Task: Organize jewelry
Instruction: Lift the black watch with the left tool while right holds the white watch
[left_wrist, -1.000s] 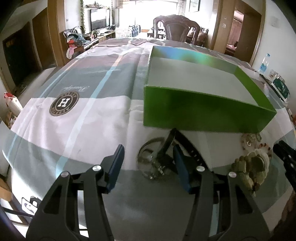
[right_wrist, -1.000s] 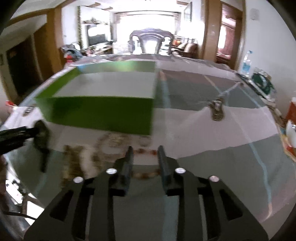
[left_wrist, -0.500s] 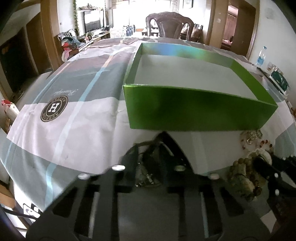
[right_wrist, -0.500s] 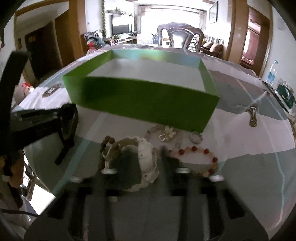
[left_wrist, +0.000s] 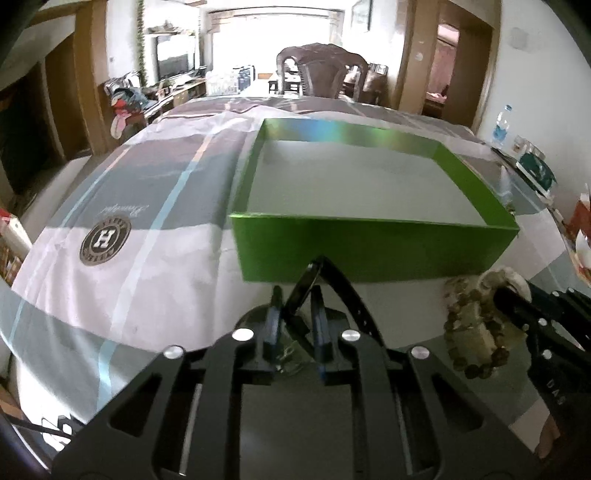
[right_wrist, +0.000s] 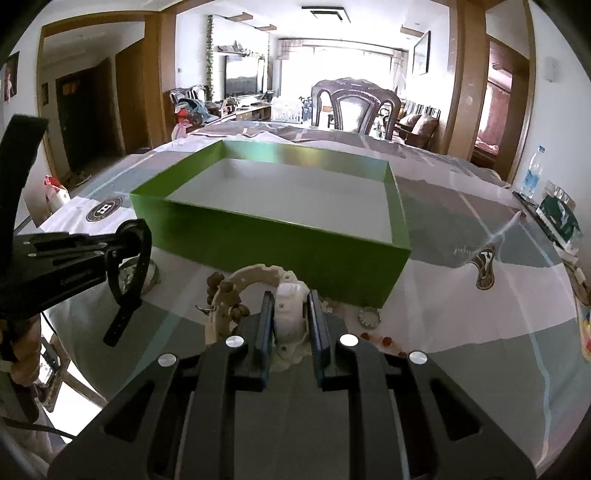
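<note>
A: Glass-topped dining table (left_wrist: 155, 280), shallow green cardboard box (right_wrist: 280, 240) at twelve o'clock. Left gripper (left_wrist: 295, 314) just clamped the black strap watch (left_wrist: 340, 291).

B: Right gripper (right_wrist: 290, 317) pinches the cream beaded bracelet (right_wrist: 255, 280); tangled brown beads (right_wrist: 221, 291) might drag and drop short.

One green box (right_wrist: 280, 236) — two watches (right_wrist: 291, 314) (left_wrist: 332, 288) — one bead bracelet (left_wrist: 476, 332) — one chair (right_wrist: 354, 103).
</note>
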